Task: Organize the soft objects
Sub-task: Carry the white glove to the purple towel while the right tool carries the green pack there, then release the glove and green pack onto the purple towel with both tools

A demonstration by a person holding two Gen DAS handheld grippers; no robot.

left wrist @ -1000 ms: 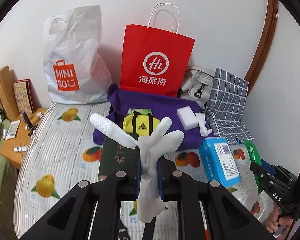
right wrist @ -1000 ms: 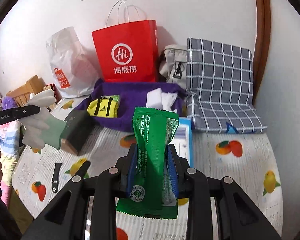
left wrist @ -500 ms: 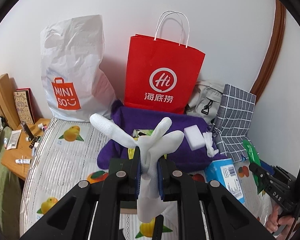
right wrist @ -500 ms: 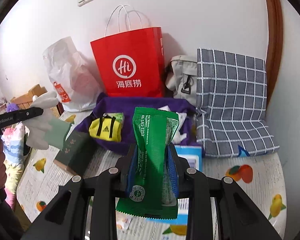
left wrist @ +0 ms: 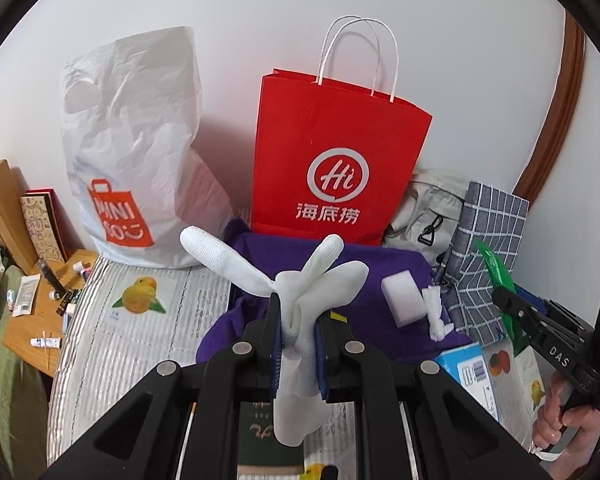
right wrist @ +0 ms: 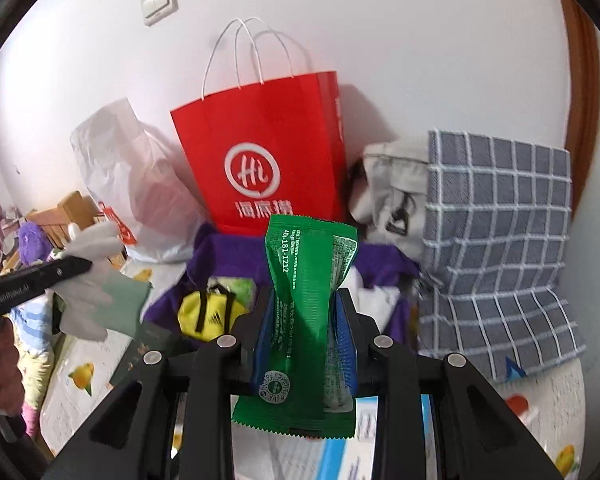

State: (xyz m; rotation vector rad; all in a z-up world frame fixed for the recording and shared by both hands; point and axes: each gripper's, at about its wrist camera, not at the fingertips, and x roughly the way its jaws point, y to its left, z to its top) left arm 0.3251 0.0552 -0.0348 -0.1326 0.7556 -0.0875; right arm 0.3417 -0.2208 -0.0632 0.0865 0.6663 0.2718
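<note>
1. Left gripper (left wrist: 298, 322): jaws clamped on a white glove (left wrist: 300, 300), pinched at its middle. Glove fingers splay above the pads; the cuff hangs below them.
2. Right gripper (right wrist: 304, 320): jaws clamped on a green packet (right wrist: 306, 312), held upright. Its serrated lower edge hangs below the pads, its top stands above them, and it is squeezed in at the waist.
3. Both held items are in the air above the fruit-print cover (left wrist: 140, 320), not touching it.
4. Against the wall: a red paper bag (left wrist: 336, 160) stands upright with white handles up; a white plastic bag (left wrist: 136, 148) stands just beside it, to its left in both views.
5. Purple cloth (left wrist: 372, 272) lies in front of the red bag. On it: a white sponge block (left wrist: 404, 298) and a yellow pouch (right wrist: 208, 312).
6. Grey checked cushion (right wrist: 496, 248) leans on the right, with a beige bag (right wrist: 392, 184) between it and the red bag.
7. Blue box (left wrist: 468, 376) lies near the cloth's right edge.
8. Right-wrist view is motion-blurred.
</note>
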